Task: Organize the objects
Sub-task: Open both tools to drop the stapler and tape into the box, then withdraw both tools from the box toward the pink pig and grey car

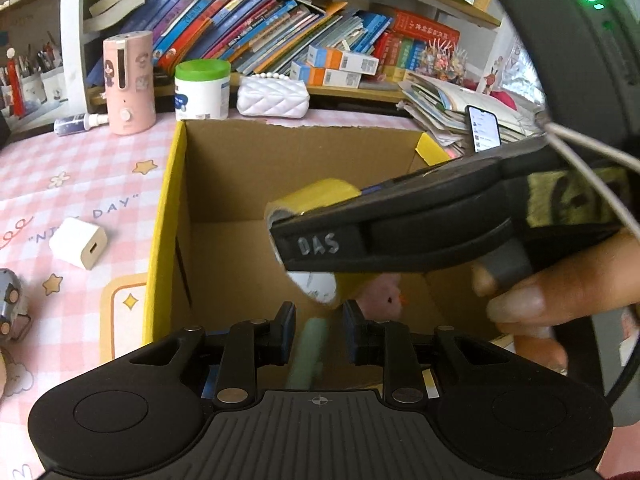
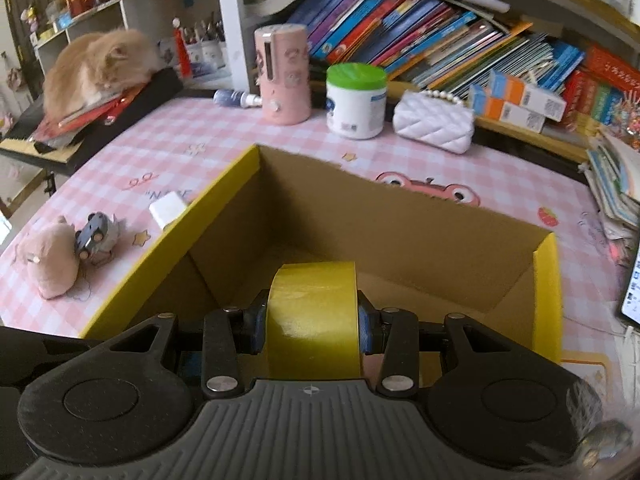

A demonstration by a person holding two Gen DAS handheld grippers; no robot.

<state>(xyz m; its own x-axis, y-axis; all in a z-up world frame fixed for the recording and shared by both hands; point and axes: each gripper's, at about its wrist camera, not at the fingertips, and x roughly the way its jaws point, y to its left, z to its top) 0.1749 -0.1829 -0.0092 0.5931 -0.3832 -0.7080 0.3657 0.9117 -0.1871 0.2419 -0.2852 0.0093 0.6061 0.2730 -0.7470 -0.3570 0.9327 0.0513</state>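
An open cardboard box (image 1: 168, 216) with yellow outer sides stands on the pink checked table; it also shows in the right wrist view (image 2: 400, 216). My right gripper (image 2: 312, 322) is shut on a roll of yellow tape (image 2: 314, 320) and holds it over the box opening. In the left wrist view that gripper (image 1: 280, 236) reaches in from the right with the tape roll (image 1: 316, 196). My left gripper (image 1: 316, 324) is open and empty above the box's near side. A pink plush (image 1: 386, 294) and a pale green object (image 1: 312, 352) lie inside the box.
On the table left of the box lie a white charger (image 1: 78, 243), a toy car (image 2: 94, 234) and a pink plush toy (image 2: 50, 266). Behind the box stand a pink device (image 1: 129, 84), a green-lidded tub (image 1: 203, 89) and a white quilted purse (image 1: 273, 96). A phone (image 1: 483, 127) leans at the right. A cat (image 2: 96, 64) lies far left.
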